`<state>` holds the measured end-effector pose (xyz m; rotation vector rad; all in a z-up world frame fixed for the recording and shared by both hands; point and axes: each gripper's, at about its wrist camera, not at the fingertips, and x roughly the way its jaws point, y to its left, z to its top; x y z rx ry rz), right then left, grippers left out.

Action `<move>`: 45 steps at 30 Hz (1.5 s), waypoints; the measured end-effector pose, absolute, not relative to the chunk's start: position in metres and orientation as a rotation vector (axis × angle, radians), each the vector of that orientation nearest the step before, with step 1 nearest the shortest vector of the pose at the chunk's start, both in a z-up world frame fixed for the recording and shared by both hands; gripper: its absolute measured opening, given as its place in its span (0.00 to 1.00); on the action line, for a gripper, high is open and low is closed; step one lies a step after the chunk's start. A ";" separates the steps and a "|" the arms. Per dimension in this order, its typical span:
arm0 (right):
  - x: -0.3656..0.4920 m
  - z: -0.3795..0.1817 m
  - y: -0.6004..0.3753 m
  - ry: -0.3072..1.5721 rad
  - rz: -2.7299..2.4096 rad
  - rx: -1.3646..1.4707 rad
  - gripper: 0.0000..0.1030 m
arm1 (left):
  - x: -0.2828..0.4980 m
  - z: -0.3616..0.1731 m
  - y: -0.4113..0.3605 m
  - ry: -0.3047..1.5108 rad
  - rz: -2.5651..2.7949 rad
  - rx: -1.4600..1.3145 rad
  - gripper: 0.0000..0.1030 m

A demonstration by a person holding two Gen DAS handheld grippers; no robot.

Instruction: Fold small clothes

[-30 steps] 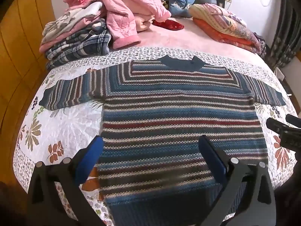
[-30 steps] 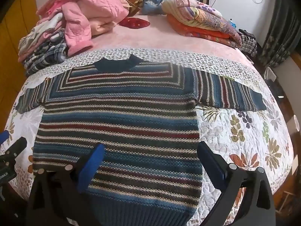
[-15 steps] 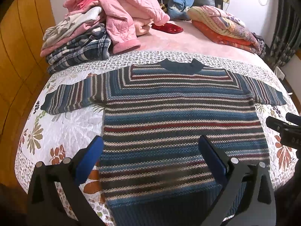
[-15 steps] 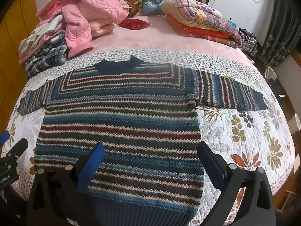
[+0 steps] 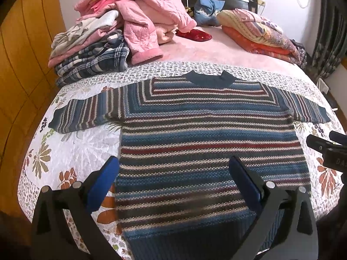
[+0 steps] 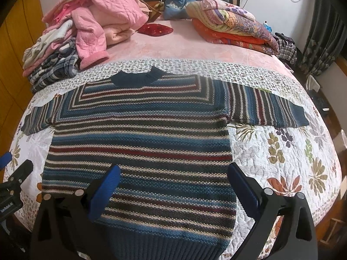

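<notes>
Left wrist view: the striped sweater lies flat and face up on the floral quilt, collar toward the headboard, both sleeves spread out to the sides; the left gripper hangs over the hem end with its jaws spread wide and nothing between them, its left pad over the sweater's side edge, its right pad over the knit; the tip of the right gripper pokes in at the right edge, just beside the sweater's side seam. This view alone shows the whole left sleeve lying flat, and the plaid and pink clothes pile beyond it.

Right wrist view: the right gripper also stands wide and empty over the lower body of the sweater; the left gripper shows only as a black corner at the far left; this view alone shows the full right sleeve and the folded bedding by the headboard.

Likely risks, as I judge them: the thick knit may slip from a shallow pinch at the hem; a grab that goes too deep may catch the quilt as well and drag it; uneven lifts by the two hands would skew the fold.
</notes>
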<state>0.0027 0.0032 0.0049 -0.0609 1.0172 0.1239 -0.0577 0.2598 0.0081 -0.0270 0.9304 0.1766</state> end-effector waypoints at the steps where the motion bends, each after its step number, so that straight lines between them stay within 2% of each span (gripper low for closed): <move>1: 0.002 0.004 0.003 1.019 0.127 -0.060 0.96 | -0.058 0.009 0.259 0.929 0.177 -0.027 0.97; 45: 0.001 0.004 0.003 1.009 0.138 -0.063 0.96 | -0.059 0.012 0.259 0.916 0.178 -0.010 0.97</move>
